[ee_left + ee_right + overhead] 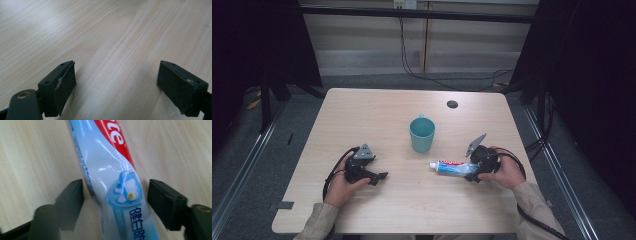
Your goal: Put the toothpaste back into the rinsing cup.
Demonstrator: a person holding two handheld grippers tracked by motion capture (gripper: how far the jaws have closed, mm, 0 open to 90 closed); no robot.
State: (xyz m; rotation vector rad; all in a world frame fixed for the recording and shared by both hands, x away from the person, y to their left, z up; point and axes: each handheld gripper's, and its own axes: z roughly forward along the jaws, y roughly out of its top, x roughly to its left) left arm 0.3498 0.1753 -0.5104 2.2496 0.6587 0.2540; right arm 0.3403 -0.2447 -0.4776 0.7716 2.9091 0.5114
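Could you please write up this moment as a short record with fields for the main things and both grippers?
surface: wooden table
cup: teal mug, upright, mid-table
tube: toothpaste tube, lying flat right of centre
right gripper: fingers either side of the tube's tail end, narrow gaps showing, not yet pressing
left gripper: open over bare wood, holding nothing

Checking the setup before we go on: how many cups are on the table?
1. A teal cup stands upright near the middle of the table, beyond the toothpaste tube. Nothing in view looks able to hide another.
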